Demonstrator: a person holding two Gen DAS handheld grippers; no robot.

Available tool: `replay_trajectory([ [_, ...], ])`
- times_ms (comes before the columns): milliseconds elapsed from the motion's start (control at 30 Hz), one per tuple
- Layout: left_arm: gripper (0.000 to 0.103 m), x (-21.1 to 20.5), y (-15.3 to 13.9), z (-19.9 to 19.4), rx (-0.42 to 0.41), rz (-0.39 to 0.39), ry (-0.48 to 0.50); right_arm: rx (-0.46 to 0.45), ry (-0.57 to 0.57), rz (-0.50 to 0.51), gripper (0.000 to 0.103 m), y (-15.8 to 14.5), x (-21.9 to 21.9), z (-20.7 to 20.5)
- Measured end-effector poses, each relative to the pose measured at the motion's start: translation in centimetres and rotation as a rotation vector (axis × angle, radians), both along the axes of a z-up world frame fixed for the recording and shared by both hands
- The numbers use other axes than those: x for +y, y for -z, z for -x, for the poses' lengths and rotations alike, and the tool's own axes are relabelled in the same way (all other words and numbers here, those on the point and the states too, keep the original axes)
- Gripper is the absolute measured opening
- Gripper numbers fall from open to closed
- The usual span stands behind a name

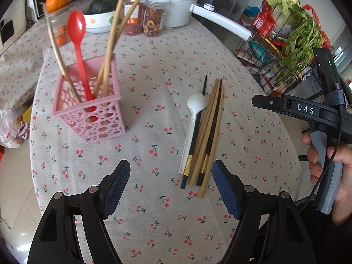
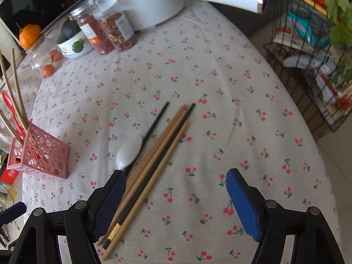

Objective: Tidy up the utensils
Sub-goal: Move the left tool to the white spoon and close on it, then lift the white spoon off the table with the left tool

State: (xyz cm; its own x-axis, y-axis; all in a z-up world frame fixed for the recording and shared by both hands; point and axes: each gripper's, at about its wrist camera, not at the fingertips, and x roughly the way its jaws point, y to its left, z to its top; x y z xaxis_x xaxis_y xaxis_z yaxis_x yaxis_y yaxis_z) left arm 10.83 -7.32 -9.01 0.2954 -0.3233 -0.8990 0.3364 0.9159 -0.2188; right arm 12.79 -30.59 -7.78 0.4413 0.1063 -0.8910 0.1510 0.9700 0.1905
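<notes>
A: Where is the pink basket [image 1: 92, 110]?

B: Upright on the surface [image 1: 154, 66], which has a cherry-print cloth over it. Everything else I place from that basket. Inside it stand a red spoon [image 1: 77, 35] and several wooden chopsticks [image 1: 114, 44], all leaning out over the rim.

A: And the loose utensils?

B: To the right of the basket in the left wrist view, well apart from it, a small pile lies flat on the cloth: a white spoon [image 1: 193, 114], two black chopsticks [image 1: 211, 136] with gold bands, and some pale wooden ones [image 1: 204, 132]. They lie side by side, touching, with the white spoon on the side nearest the basket.

A: The left gripper [image 1: 170, 187]?

B: Released, jaws wide, nothing between them. It hangs over bare cloth, nearer the camera than the basket, its right pad just beside the near ends of the pile.

A: The right gripper [image 2: 176, 202]?

B: Also released and empty. Its left pad sits just above the pile, on the basket side.

A: Anything behind the basket?

B: A white pot [image 1: 176, 0] with a long handle, two jars [image 1: 145, 15] of dried food, and a bowl [image 1: 99, 19] with a dark squash.
</notes>
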Motion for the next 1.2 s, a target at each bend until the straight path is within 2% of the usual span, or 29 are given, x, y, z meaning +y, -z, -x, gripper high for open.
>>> replay_trajectory([
  [67,0.079,-1.5,0.8,-0.3,0.023,-0.01,0.021,0.03,0.025,-0.014,0.08,0.5,-1.2,0.1],
  [133,0.078,-3.0,1.4,-0.6,0.011,-0.04,0.039,0.044,0.038,-0.037,0.08,0.7,-2.0,0.1],
  [200,0.074,-4.6,1.8,-1.2,0.004,-0.067,0.06,0.057,0.039,-0.054,0.08,0.9,-2.6,-0.1],
  [367,0.042,-8.0,2.9,-3.9,0.038,-0.081,0.068,0.087,0.025,-0.029,0.081,1.6,-3.5,-0.6],
  [533,0.042,-10.7,4.0,-7.4,0.047,-0.124,0.055,0.088,0.01,-0.031,0.081,1.7,-4.3,-0.7],
  [733,0.043,-12.7,5.2,-10.9,0.073,-0.161,0.051,0.072,0.053,-0.092,0.081,1.3,-5.9,-0.9],
  [933,0.042,-12.8,7.0,-12.9,0.142,-0.137,0.022,0.083,0.074,-0.121,0.081,1.6,-6.8,-1.5],
  [1000,0.041,-12.5,7.1,-13.1,0.136,-0.11,0.009,0.085,0.076,-0.125,0.081,1.6,-6.9,-1.6],
  [1033,0.036,-12.4,7.1,-13.2,0.146,-0.102,0.005,0.085,0.077,-0.127,0.081,1.6,-6.9,-1.6],
  [1200,0.035,-11.8,5.9,-12.7,0.106,-0.073,-0.009,0.093,0.085,-0.127,0.081,1.9,-7.1,-1.8],
])
